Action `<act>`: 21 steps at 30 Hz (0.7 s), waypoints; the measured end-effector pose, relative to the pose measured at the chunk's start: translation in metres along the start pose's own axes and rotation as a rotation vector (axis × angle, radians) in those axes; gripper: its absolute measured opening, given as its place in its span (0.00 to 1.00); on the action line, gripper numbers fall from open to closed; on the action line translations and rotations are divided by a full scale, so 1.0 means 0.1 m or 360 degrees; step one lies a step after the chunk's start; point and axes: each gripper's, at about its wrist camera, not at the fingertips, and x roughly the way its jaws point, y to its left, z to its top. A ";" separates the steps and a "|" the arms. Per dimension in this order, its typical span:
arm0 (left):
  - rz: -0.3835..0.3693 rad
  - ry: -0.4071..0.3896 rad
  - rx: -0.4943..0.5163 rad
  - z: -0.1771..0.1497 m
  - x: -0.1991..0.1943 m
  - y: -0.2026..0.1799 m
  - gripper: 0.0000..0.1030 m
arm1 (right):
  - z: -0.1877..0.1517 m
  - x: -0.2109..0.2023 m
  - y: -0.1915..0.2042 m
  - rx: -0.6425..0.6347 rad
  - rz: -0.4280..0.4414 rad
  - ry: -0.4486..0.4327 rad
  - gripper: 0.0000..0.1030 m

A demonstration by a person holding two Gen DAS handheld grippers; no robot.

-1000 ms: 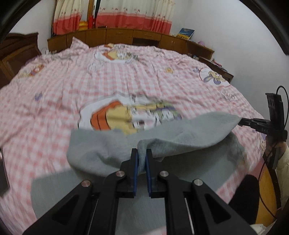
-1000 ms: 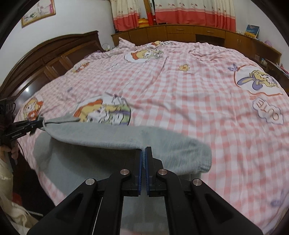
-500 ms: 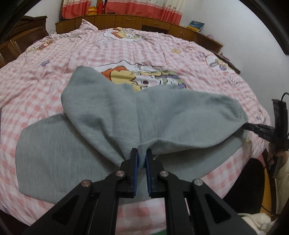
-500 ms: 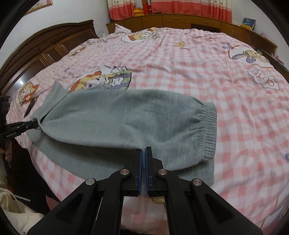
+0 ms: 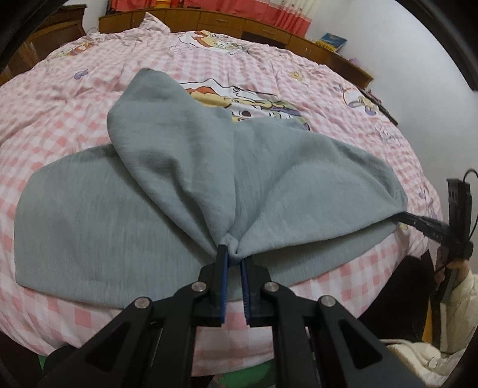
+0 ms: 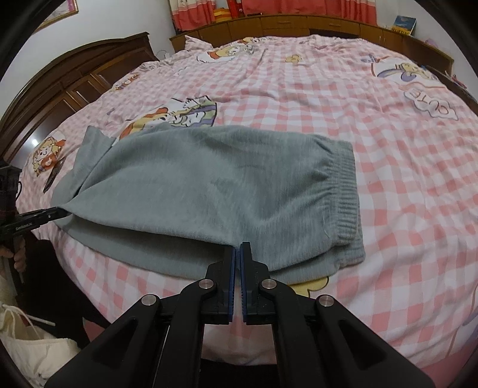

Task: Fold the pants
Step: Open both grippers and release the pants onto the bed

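Grey pants (image 5: 167,167) lie on the pink checked bed, their upper layer pulled taut toward the near edge. My left gripper (image 5: 234,253) is shut on a bunched fold of the pants at the crotch end. My right gripper (image 6: 238,249) is shut on the edge of the upper layer near the ribbed waistband (image 6: 343,191). In the left wrist view the right gripper (image 5: 424,222) pinches the pants' right corner. In the right wrist view the left gripper (image 6: 44,215) pinches the far left end.
The bed (image 6: 328,98) has a pink checked cover with cartoon prints. A dark wooden headboard (image 6: 74,77) stands at the left. Wooden cabinets (image 5: 239,21) and red curtains line the far wall. A white bag (image 6: 27,343) sits on the floor.
Both grippers have pulled the held upper layer back toward the near bed edge and lowered it. The layer has gone from lifted in the air to lying over the lower layer.
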 end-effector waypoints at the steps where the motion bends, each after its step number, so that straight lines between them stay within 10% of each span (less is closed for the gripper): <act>1: 0.0008 0.0010 0.0023 -0.01 -0.01 -0.03 0.08 | -0.01 0.01 -0.01 0.0007 -0.0010 0.0022 0.04; 9: -0.0039 0.0025 0.0089 -0.03 -0.16 -0.23 0.28 | -0.06 -0.16 -0.13 0.0140 -0.0132 0.0053 0.30; 21: -0.0053 0.0059 0.0228 -0.03 -0.15 -0.61 0.44 | -0.04 -0.15 -0.34 0.0447 -0.0067 0.0086 0.34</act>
